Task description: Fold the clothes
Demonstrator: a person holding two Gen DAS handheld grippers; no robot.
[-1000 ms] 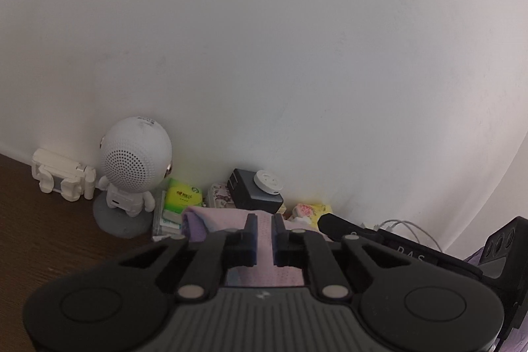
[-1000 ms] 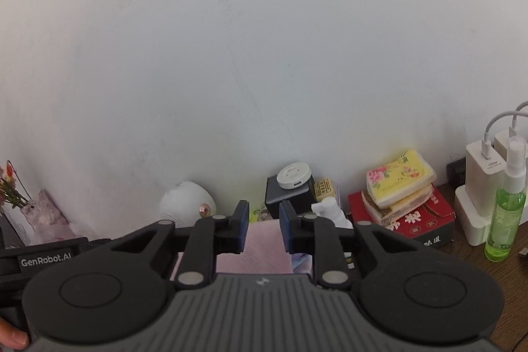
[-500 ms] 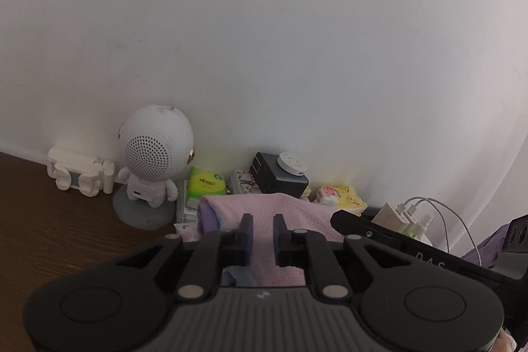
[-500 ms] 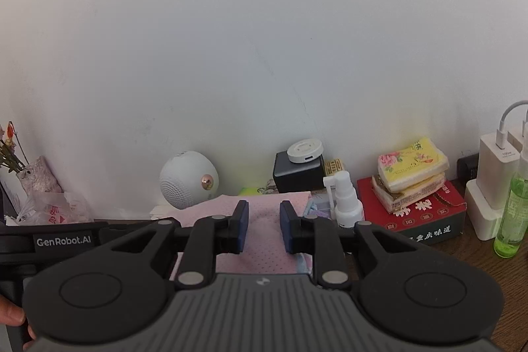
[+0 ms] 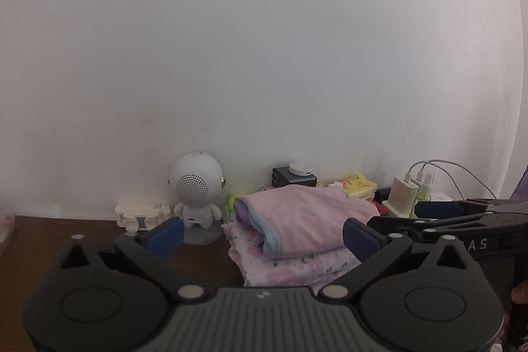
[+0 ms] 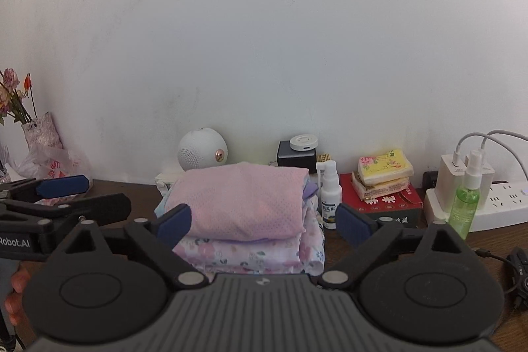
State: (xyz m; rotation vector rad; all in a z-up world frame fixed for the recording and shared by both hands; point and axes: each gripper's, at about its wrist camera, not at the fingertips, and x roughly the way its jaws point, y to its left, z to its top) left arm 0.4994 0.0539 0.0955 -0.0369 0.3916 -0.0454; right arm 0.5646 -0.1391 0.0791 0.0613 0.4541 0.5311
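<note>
Hovering just short of the stack, both grippers had their jaws spread wide and held nothing: the left gripper [image 5: 262, 235] hung at the stack's left front, the right gripper [image 6: 264, 221] square before it, their blue pads flanking the cloth without touching it. The clothes sat on the dark wooden table [image 5: 66, 230]: a pink mesh garment [image 6: 244, 200] lay folded on top of a floral garment [image 6: 250, 253], itself folded flat, the two edges roughly lined up. My read was that the folding of these two pieces showed as finished, and that the hands were either letting go of a settled pile or coming in to grip it; one look couldn't settle which. Any further touch would have called for a light squeeze low on the stack, since the mesh piece looked soft and apt to slide. Left of the stack and behind it stood a white robot-shaped speaker [image 5: 197, 187]; right of it, a small spray bottle [image 6: 330, 193], a red box [image 6: 389, 203], and a power strip [image 6: 495, 203] against the wall.
</note>
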